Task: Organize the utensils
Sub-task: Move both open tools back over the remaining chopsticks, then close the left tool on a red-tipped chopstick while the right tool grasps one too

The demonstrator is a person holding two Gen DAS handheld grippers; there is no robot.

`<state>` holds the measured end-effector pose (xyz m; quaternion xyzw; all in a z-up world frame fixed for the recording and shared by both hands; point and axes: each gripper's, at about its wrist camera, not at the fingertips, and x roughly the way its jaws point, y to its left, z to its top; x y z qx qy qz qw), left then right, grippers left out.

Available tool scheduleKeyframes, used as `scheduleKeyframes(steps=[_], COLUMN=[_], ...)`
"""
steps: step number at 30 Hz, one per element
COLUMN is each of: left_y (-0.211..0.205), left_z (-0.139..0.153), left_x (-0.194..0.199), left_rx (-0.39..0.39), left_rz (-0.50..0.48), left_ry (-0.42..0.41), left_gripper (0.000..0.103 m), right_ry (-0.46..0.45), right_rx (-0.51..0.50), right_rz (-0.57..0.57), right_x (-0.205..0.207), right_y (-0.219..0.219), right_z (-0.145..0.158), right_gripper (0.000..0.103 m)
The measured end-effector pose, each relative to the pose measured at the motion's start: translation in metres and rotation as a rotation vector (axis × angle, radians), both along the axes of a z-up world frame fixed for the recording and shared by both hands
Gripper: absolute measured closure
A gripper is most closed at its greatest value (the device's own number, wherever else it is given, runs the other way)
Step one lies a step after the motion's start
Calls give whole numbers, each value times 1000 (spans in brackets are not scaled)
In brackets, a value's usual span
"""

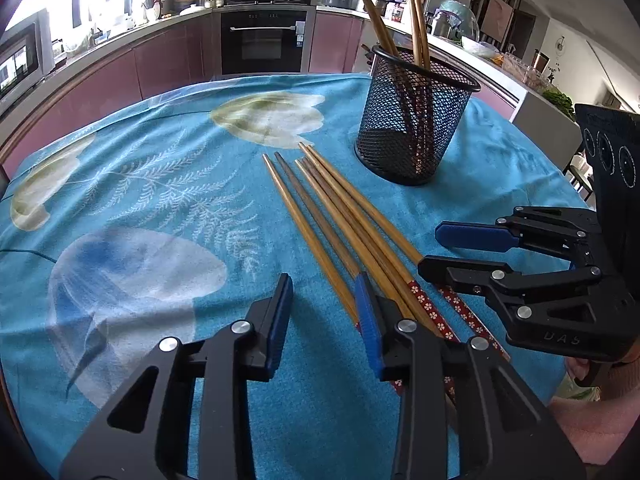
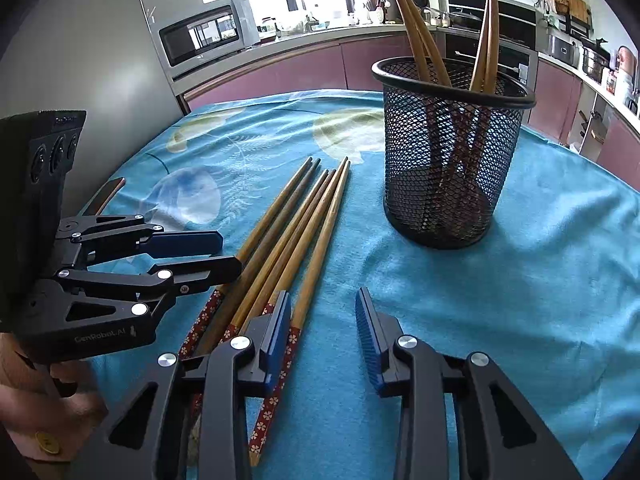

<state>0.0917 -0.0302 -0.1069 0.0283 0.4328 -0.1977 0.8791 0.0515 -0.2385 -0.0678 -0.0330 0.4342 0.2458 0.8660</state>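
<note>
— Chopsticks [image 1: 340,220]?
— Side by side on the blue cloth [image 1: 160,184] over the bench, near the mesh cup [image 1: 412,120]. More standing inside.
— Tongs?
— Left tongs [image 1: 326,332] and right tongs [image 2: 324,334] both apart, gripping nothing, low beside the chopsticks.

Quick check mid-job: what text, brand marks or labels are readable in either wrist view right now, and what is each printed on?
"GenRobot.AI": on the body of the left gripper, seen in the right wrist view.
"DAS": on the body of the right gripper, seen in the left wrist view.
Raised marking on top of each black camera housing: too faint to read.
White sticker on the oven: too small to read.
</note>
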Motion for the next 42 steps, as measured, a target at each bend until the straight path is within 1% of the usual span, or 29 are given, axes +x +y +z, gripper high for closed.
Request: scheduleKeyframes(steps=[5,9,13,18,22,23,24,25,26,28,32,35,38,42], left_y=[2,0,2,0,-4,-5,-6,-6,-6,-4,2,5,7,7], left_z=[0,1,0,-1,-1,-1,-1,-1,-1,-2,-2,-1,2,5], left_x=[2,6,17,31,37,38,39,40,40,41,40,37,31,18], left_rx=[-7,11,-1,12,26,28,29,27,23,8,-28,-37,-45,-67], left_rz=[0,9,24,38,48,53,57,62,68,80,120,134,133,91], left_ry=[11,4,17,19,15,13,12,12,13,17,17,12,5,1], left_gripper=[73,72,72,73,76,76,78,81,85,89,94,95,95,95], right_ry=[-2,-3,-9,-12,-13,-12,-11,-8,-4,4,7,2,7,15], right_rx=[-10,-24,-45,-65,-70,-71,-66,-58,-50,-31,7,34,70,68], right_rz=[-1,0,6,6,-7,-10,-15,-18,-20,-27,-41,-44,-21,22], right_x=[1,7,15,27,34,35,36,37,37,37,35,32,27,21], right_y=[1,6,13,21,24,24,23,22,21,17,11,5,0,4], right_z=[0,0,0,-1,-1,-1,-1,-1,-2,-1,0,4,9,10], right_gripper=[72,72,72,73,80,84,88,89,93,95,97,97,97,97])
